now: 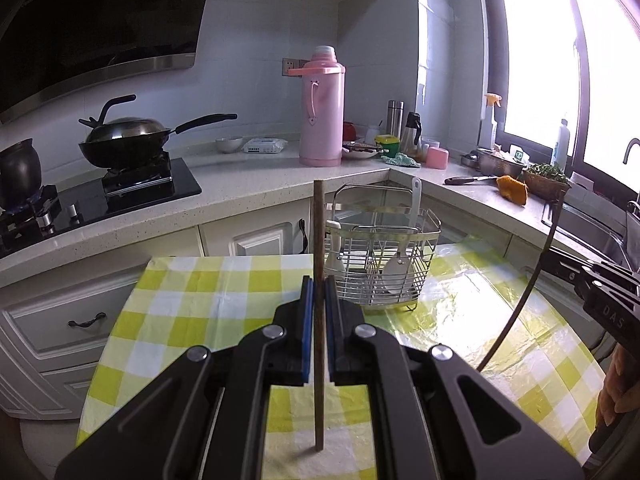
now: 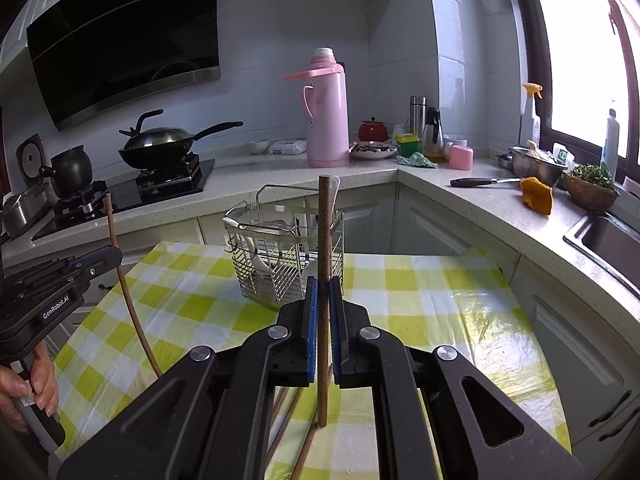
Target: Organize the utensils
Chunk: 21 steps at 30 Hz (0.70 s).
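My left gripper is shut on a brown wooden chopstick held upright, its lower tip on the checked tablecloth. My right gripper is shut on a second wooden chopstick, also upright with its tip on the cloth. A wire utensil basket stands on the table just beyond both grippers and holds white spoons and a fork; it also shows in the right wrist view. Loose chopsticks lie on the cloth under my right gripper. The left gripper also shows at the left of the right wrist view.
The round table has a yellow-and-white checked cloth. Behind it runs an L-shaped counter with a stove, a wok, a pink thermos, bottles, bowls and a sink at the right.
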Each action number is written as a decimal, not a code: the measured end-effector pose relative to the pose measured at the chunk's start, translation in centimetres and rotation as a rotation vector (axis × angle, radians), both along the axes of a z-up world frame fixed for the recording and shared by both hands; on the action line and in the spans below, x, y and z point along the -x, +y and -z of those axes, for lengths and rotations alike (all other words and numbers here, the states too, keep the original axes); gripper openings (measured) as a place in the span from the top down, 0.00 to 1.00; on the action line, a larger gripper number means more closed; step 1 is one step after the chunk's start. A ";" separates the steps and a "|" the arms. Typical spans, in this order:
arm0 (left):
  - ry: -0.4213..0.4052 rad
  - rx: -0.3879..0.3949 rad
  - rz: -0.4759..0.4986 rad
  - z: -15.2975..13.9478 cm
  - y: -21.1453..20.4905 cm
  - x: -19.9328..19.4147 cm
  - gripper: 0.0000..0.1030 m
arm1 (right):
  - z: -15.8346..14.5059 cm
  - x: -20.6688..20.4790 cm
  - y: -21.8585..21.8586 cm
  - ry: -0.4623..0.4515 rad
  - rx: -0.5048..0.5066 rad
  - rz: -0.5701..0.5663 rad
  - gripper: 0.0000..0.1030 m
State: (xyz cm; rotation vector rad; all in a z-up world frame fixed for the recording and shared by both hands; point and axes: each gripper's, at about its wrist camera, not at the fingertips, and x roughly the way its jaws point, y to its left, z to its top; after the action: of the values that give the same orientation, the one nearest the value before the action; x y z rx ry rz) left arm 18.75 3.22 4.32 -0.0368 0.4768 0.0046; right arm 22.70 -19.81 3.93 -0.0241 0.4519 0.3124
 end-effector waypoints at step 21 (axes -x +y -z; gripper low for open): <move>-0.044 -0.028 0.048 -5.4 -0.8 -4.8 0.94 | -5.0 -3.6 -0.3 -0.067 0.017 -0.009 0.94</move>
State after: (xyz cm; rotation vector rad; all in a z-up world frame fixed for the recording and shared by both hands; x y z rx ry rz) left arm 23.50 2.40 9.71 0.0023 0.4339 -0.0361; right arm 26.30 -20.12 8.95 -0.0528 0.3882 0.3156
